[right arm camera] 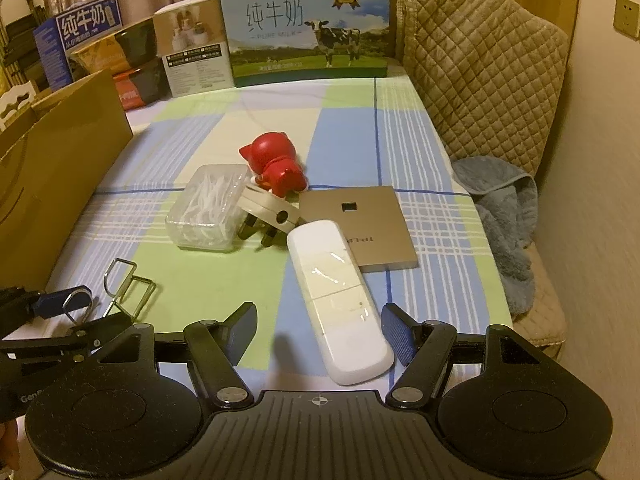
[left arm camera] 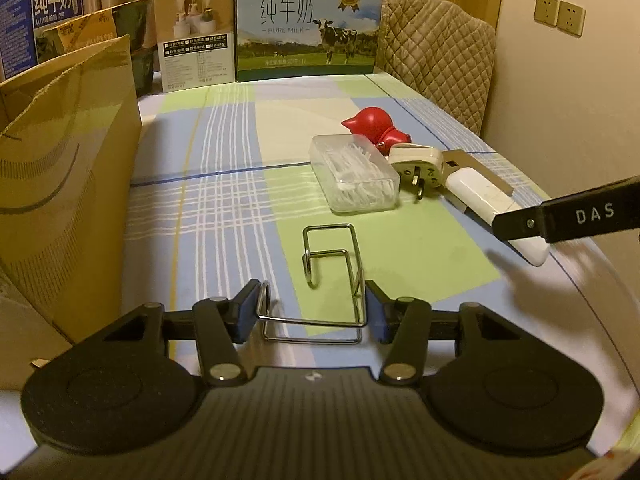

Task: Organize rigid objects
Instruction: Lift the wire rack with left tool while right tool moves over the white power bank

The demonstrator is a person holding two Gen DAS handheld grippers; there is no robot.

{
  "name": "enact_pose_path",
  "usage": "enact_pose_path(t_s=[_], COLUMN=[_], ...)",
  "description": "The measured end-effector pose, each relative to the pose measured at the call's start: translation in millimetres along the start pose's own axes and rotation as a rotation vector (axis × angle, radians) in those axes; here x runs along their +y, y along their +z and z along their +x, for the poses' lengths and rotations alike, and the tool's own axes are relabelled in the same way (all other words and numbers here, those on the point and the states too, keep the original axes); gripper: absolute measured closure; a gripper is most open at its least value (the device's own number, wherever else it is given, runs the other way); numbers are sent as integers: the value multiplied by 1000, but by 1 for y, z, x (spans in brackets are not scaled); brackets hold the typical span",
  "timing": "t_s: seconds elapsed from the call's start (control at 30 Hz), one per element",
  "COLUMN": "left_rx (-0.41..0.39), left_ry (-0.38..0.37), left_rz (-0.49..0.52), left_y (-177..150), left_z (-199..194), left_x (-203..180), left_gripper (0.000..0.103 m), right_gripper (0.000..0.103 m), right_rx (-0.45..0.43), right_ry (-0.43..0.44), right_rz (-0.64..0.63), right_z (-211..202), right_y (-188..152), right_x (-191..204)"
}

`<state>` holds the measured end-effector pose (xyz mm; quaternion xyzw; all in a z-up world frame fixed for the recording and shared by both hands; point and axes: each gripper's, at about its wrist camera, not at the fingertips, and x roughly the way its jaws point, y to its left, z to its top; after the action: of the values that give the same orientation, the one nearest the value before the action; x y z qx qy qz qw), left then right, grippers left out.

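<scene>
My left gripper is shut on a bent chrome wire hook, its blue pads pressing the wire's near end from both sides on the checked tablecloth. In the right wrist view the hook lies at the lower left. My right gripper stands open around the near end of a long white device, which lies closer to the right pad. Beyond lie a gold square panel, a white plug adapter, a clear box of white picks and a red cat figurine.
An open cardboard box stands along the left edge. Milk cartons and other boxes line the back. A quilted chair with a blue towel stands at the right, by the wall.
</scene>
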<state>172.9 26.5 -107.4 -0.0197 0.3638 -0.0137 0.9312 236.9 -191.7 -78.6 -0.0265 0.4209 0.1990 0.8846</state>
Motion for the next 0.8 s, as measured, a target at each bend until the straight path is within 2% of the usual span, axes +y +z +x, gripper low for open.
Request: enact_pose_path(t_s=[0.47, 0.8], left_rx=[-37, -38], left_ry=[-31, -44], left_rz=[47, 28], left_y=[0, 3], left_z=[-15, -16], left_x=[-7, -5], left_gripper=[54, 54], right_gripper=[37, 37], right_rx=[-2, 17], right_ry=[0, 7], right_rz=[2, -20], right_z=[0, 12], right_y=[0, 5], right_x=[-3, -7])
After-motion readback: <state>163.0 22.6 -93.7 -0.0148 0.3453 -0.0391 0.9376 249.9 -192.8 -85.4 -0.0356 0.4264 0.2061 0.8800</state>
